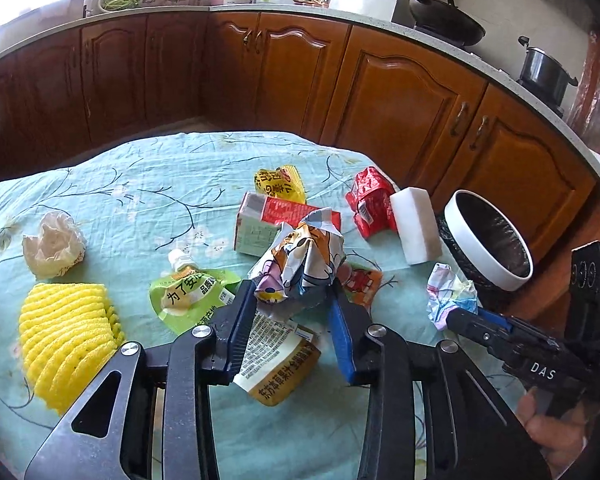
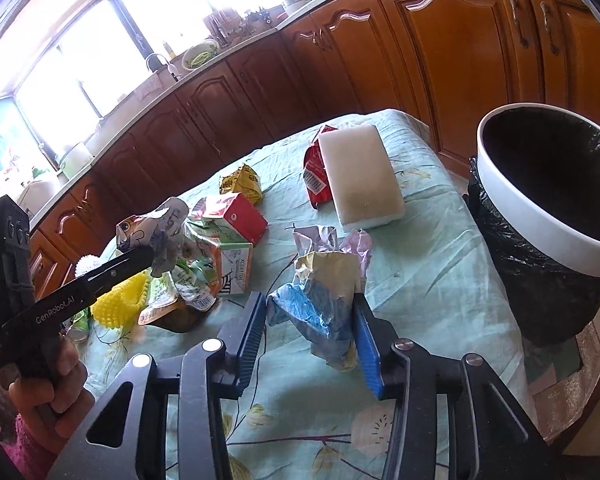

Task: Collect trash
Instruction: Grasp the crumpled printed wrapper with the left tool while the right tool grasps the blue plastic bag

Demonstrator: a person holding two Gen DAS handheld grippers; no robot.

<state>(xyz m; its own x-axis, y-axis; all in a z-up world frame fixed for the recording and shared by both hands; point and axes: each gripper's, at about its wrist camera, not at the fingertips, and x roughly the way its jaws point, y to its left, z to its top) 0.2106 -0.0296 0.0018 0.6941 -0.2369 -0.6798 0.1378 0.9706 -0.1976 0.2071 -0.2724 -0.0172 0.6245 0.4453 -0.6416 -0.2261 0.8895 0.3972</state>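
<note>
My left gripper (image 1: 294,300) is shut on a crumpled cartoon-printed paper ball (image 1: 300,256), held just above the table; it also shows in the right wrist view (image 2: 156,236). My right gripper (image 2: 312,312) is shut on a crumpled blue, yellow and pink paper wad (image 2: 324,300), seen in the left wrist view (image 1: 452,296) near the table's right edge. The white-rimmed trash bin (image 2: 540,216) with a black liner stands off the table's right side, also in the left wrist view (image 1: 488,240).
On the teal floral tablecloth (image 1: 140,200) lie a milk carton (image 1: 260,224), a yellow wrapper (image 1: 280,184), a red packet (image 1: 370,200), a white sponge block (image 1: 416,224), a green pouch (image 1: 188,292), yellow foam netting (image 1: 68,336), a cream paper ball (image 1: 54,244) and a brown-label pouch (image 1: 276,360). Wooden cabinets stand behind.
</note>
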